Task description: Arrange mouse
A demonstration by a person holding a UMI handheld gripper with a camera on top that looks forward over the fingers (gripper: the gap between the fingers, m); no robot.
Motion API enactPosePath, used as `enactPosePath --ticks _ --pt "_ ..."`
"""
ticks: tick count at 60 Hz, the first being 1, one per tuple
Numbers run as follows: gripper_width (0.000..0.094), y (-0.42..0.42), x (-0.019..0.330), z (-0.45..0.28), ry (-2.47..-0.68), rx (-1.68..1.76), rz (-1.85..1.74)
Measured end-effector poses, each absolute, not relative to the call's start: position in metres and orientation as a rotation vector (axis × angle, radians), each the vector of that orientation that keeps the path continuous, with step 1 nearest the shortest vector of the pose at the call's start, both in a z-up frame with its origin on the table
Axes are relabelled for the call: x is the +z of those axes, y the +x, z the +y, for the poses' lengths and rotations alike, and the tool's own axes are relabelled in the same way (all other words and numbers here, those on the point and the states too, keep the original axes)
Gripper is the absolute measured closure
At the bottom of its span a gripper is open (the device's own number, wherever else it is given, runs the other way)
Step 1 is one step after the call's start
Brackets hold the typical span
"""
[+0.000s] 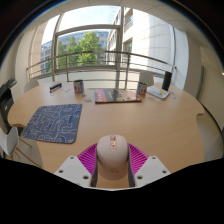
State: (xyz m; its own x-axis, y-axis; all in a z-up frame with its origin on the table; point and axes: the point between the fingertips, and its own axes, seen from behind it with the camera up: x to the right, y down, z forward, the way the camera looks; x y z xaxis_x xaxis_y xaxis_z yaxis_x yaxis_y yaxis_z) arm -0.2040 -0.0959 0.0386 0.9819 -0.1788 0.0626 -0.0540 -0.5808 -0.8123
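Observation:
A beige computer mouse (pixel 112 158) sits between my gripper's (pixel 112 165) two fingers, its scroll wheel pointing away from me. The magenta pads (pixel 89 158) press against both of its sides, so the gripper is shut on the mouse. It appears held above the wooden table (pixel 150 125). A blue patterned mouse mat (pixel 53 122) lies on the table ahead and to the left of the fingers.
At the table's far edge lie a flat book or board (pixel 118 96), a can (pixel 78 87), a small box (pixel 54 88) and a dark device (pixel 166 84). Chairs (pixel 12 95) stand at the left. Large windows (pixel 90 45) fill the background.

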Motion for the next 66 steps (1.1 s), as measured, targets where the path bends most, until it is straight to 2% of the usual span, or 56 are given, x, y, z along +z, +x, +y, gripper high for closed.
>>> enactPosePath --ticks 10,16,19,26,34,35,45,49,52,54,57,60,66 --pt "0.0512 -0.219 0.157 -0.018 -1.998 -0.177 0.158" --pt "0.0514 -0.263 0.205 0.037 -1.909 -0.112 0.125" --pt "0.0513 -0.291 0.214 0.064 -1.889 -0.076 0.09" --pt "0.0515 -0.366 0.173 0.105 -1.96 0.014 0.028" --pt "0.0514 -0.425 0.082 0.122 -2.118 0.084 -0.014" --pt "0.0515 -0.426 0.059 0.118 -2.127 0.092 -0.021" --pt "0.0472 -0.454 0.002 0.12 -2.225 0.097 -0.063" --pt "0.0425 -0.458 -0.009 0.118 -2.256 0.093 -0.073" --pt "0.0356 -0.455 -0.007 0.118 -2.263 0.086 -0.078" --pt "0.0264 -0.454 -0.005 0.115 -2.259 0.073 -0.077" --pt "0.0077 -0.455 0.003 0.111 -2.257 0.067 -0.088" --pt "0.0112 -0.453 0.015 0.105 -2.249 0.052 -0.088" --pt "0.0086 -0.453 0.049 0.084 -2.219 0.024 -0.081"
